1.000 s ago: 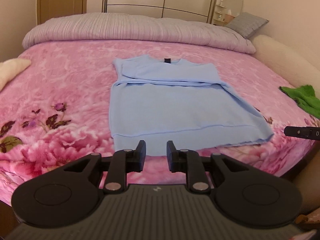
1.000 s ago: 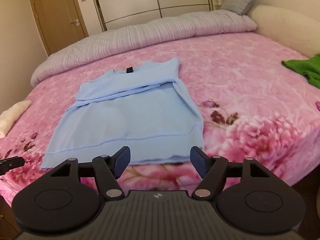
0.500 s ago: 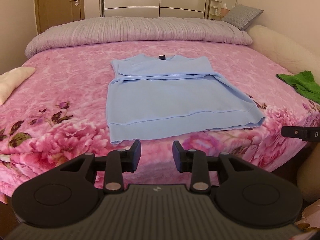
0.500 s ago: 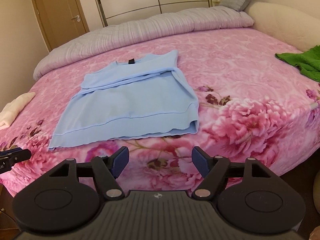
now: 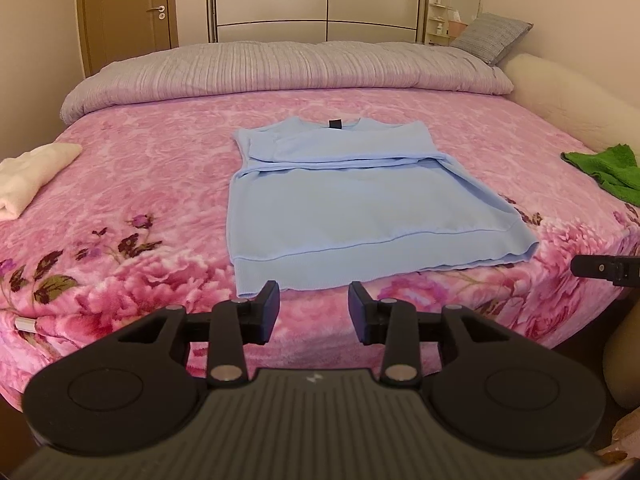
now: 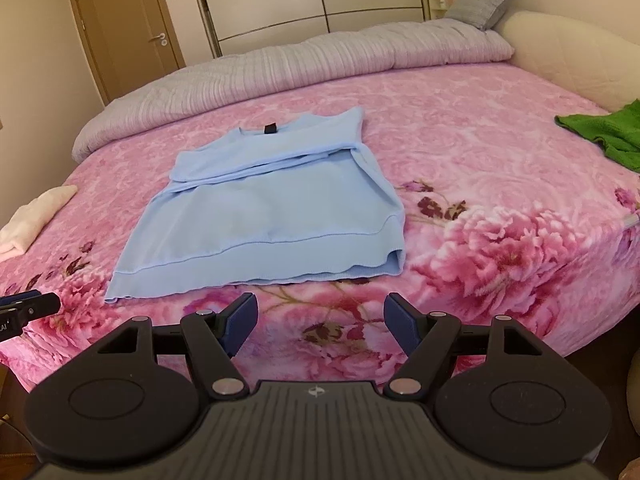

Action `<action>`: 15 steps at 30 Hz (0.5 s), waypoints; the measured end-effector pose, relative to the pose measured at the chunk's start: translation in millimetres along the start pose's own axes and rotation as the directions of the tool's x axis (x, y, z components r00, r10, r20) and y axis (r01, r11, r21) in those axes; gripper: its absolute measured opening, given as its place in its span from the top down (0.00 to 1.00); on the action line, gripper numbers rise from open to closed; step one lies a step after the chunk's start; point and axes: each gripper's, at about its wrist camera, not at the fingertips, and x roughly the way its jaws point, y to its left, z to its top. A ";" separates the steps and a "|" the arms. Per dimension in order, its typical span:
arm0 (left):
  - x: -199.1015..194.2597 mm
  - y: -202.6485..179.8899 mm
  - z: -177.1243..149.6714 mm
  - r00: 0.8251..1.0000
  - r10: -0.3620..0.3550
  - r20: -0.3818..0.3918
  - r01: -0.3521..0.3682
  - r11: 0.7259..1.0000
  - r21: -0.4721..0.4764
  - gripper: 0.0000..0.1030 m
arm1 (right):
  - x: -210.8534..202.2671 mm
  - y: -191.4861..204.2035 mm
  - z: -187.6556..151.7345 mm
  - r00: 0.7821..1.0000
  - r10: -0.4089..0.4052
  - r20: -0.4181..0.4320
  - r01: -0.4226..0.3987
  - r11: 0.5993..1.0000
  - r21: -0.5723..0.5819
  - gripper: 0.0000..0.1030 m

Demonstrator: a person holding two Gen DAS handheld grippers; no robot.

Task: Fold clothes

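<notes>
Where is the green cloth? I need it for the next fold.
The green cloth lies at the right edge of both wrist views, on the pink blanket, right of the blue top.

Both grippers empty, tilted downward

The left gripper [image 5: 314, 312] has just been opening, nothing between its jaws; the right gripper [image 6: 320, 322] stands wide apart, holding nothing.

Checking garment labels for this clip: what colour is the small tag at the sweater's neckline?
Dark, black or navy, the tag on the light blue sweater; clearest in the left wrist view.
</notes>
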 end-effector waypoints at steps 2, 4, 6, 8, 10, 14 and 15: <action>1.7 -0.5 0.2 1.000 -0.003 -0.003 0.003 1.000 0.000 0.67 | 0.2 -1.1 0.2 1.000 -0.008 -0.002 0.008 1.000 0.003 0.29; 4.2 -0.5 0.9 1.000 -0.007 -0.009 0.007 1.000 0.002 0.67 | 0.8 -2.2 0.8 1.000 -0.014 -0.005 0.014 1.000 0.006 0.29; 7.2 0.2 1.8 1.000 -0.009 -0.015 0.009 1.000 0.001 0.66 | 2.2 -4.1 1.9 1.000 -0.018 -0.009 0.018 1.000 0.009 0.29; 11.6 1.7 3.4 1.000 -0.011 -0.024 0.011 1.000 0.000 0.66 | 5.5 -6.4 3.9 1.000 -0.022 -0.015 0.023 1.000 0.012 0.29; 18.5 5.3 5.6 0.999 -0.011 -0.036 0.011 1.000 -0.009 0.64 | 11.2 -9.7 6.7 0.999 -0.028 -0.023 0.028 0.999 0.017 0.29; 44.5 27.7 9.0 0.996 -0.036 -0.080 0.029 0.996 -0.086 0.61 | 28.9 -21.0 13.5 0.998 -0.040 -0.050 0.042 0.999 0.030 0.29; 52.1 36.1 9.0 0.994 -0.053 -0.092 0.041 0.992 -0.122 0.61 | 35.1 -25.9 15.4 0.997 -0.044 -0.060 0.047 0.998 0.040 0.29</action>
